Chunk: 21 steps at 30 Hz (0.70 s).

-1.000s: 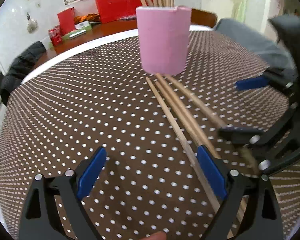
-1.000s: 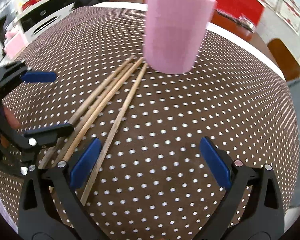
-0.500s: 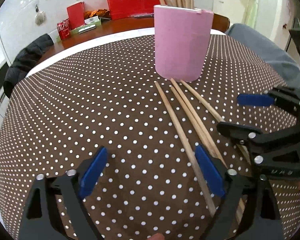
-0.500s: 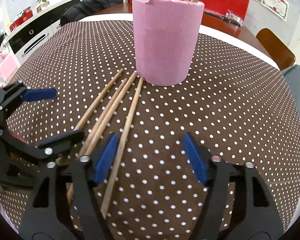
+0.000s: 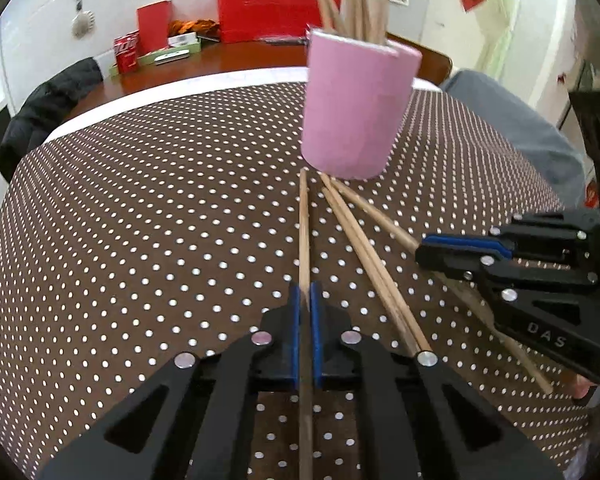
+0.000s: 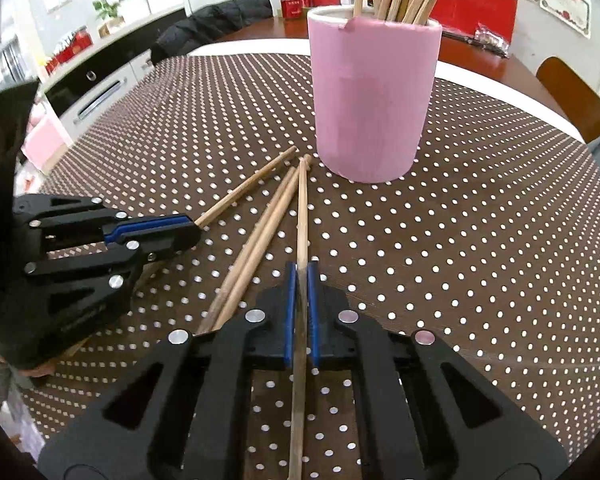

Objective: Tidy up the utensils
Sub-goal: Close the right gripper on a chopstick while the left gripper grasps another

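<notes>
Clamping is newly complete: the left gripper (image 5: 305,300) and right gripper (image 6: 301,276), wide apart a second ago, are each closed on one chopstick (image 5: 304,224) (image 6: 302,208). Two chopsticks (image 6: 260,240) are left on the table (image 6: 480,220) short of the cup (image 6: 372,96), so loading can begin. Rear chopstick ends are cut off.

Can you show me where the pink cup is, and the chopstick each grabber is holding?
pink cup (image 6: 372,92), right wrist view, middle of its side.
left gripper's chopstick (image 5: 304,236), left wrist view, bare shaft ahead of the jaws.
right gripper's chopstick (image 6: 302,216), right wrist view, bare shaft ahead of the jaws.
</notes>
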{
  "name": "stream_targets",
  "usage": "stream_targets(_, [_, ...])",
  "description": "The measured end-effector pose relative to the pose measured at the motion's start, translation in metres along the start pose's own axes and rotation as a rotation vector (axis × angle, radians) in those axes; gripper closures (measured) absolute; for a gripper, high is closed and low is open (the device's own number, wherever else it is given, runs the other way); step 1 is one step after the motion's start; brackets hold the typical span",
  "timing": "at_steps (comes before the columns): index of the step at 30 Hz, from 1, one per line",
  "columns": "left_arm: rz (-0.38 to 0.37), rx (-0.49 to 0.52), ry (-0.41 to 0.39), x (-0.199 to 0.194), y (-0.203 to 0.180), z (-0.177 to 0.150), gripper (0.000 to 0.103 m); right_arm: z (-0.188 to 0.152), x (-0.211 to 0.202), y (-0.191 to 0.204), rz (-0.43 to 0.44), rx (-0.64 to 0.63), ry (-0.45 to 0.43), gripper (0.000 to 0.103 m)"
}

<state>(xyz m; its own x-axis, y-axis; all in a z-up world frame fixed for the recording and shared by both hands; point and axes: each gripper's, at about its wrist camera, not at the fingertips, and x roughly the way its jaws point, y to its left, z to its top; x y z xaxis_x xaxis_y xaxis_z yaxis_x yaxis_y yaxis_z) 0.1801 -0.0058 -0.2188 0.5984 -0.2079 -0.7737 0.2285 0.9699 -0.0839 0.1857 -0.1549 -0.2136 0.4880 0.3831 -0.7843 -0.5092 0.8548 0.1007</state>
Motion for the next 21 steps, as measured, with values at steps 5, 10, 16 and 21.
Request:
stream_targets(5, [0.003,-0.01,-0.013,-0.002,0.001,-0.001,0.098,-0.002,-0.004,-0.007,-0.011,0.002,-0.004,0.097])
stream_targets(10, [0.041,0.044,0.01,0.004,-0.006,-0.006,0.097,-0.006,-0.002,-0.007,-0.033,-0.004,0.032,0.084])
stream_targets(16, [0.058,0.104,0.017,0.003,-0.017,-0.008,0.067,-0.011,0.001,0.002,-0.056,-0.055,0.074,0.056])
stream_targets(21, [0.045,0.132,0.022,0.002,-0.019,-0.009,0.097,-0.012,0.001,0.017,-0.101,-0.124,0.086,0.094])
